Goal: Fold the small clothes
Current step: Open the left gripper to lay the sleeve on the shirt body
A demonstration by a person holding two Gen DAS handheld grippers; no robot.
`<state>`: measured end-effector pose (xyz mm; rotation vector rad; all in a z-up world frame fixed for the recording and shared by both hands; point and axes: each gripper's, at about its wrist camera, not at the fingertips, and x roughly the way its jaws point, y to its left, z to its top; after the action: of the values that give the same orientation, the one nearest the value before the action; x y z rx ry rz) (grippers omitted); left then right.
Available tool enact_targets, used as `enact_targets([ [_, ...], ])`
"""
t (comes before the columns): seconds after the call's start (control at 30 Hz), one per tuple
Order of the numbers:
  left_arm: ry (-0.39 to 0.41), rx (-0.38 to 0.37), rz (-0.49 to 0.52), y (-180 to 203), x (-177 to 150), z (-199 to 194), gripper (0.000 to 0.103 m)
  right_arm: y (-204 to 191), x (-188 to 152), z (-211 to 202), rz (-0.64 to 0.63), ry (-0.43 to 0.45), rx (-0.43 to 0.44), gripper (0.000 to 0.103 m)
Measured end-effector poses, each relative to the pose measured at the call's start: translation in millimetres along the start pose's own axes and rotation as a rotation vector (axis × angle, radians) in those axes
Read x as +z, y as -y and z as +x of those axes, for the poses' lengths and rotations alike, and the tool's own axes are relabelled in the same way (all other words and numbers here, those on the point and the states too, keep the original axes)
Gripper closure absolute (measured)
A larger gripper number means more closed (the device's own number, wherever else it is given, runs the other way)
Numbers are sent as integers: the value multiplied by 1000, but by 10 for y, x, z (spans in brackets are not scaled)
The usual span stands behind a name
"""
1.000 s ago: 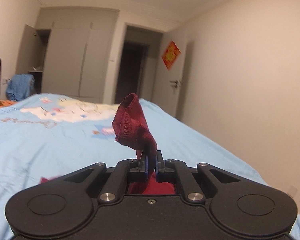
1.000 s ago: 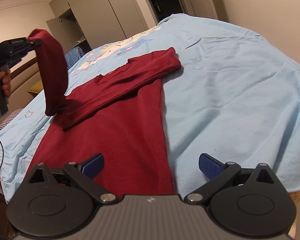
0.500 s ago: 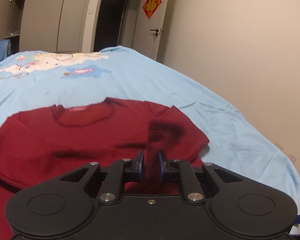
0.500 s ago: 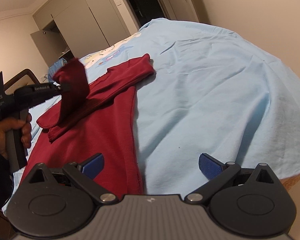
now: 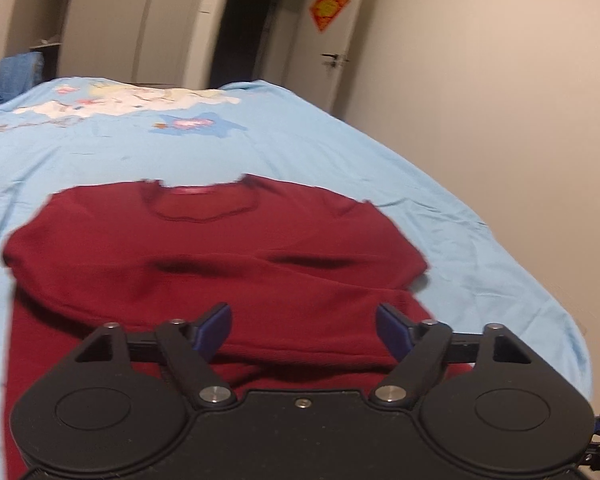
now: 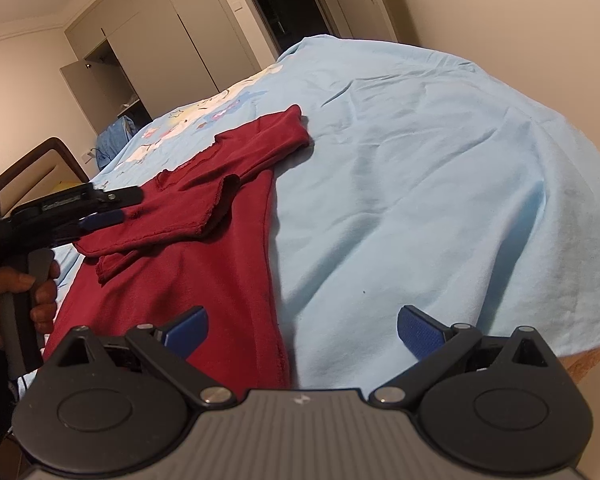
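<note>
Both sleeves lie folded across my red sweater (image 5: 220, 264); body fold left. Left gripper (image 5: 304, 330) and right gripper (image 6: 302, 330) fingers wide, empty.

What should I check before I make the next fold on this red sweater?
1. Left claw open, holding nothing: ok.
2. Right claw open, holding nothing: ok.
3. Both sleeves laid across the red sweater chest: ok.
4. Sweater lies wholly on the blue bedsheet: cannot tell, near hem out of view.
5. Sleeve cuff flat: not ok, its edge curls up.
</note>
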<state>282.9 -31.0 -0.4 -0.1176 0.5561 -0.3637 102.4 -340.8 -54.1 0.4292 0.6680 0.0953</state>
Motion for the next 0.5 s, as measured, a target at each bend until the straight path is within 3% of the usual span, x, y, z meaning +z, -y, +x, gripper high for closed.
enact_targets([
  [0.27, -21, 383, -22, -819, -149, -345, 16, -193, 93, 215, -77, -6, 38, 0],
  [0.5, -79, 573, -34, -1434, -146, -266, 15, -508, 329, 530, -209, 20, 46, 0],
])
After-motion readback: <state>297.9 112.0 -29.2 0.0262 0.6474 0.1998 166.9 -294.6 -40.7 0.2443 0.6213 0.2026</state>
